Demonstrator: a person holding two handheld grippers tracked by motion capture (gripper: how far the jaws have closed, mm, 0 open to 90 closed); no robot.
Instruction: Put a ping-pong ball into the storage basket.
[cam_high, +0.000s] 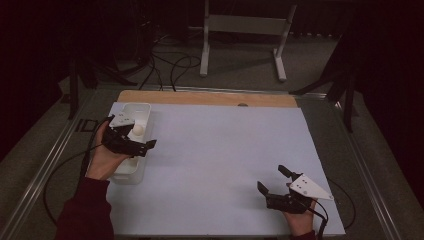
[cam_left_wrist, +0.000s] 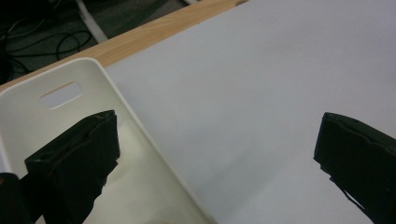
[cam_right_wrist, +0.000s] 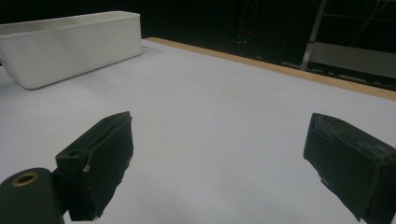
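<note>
Left gripper over white tray at bench's left edge
Jaws wide, empty, straddling the tray's wall; right gripper stood wide open, empty, near the front right corner

A pale sheet covers the table, with a strip of bare wood showing along its far edge. Beyond that wooden strip lies grey floor — black cables loop across it to the left of a white metal frame, whose two feet stand on the carpet. Behind the frame the room falls into near-darkness. Metal rails run along both sides of the table — dim light throughout.
</note>
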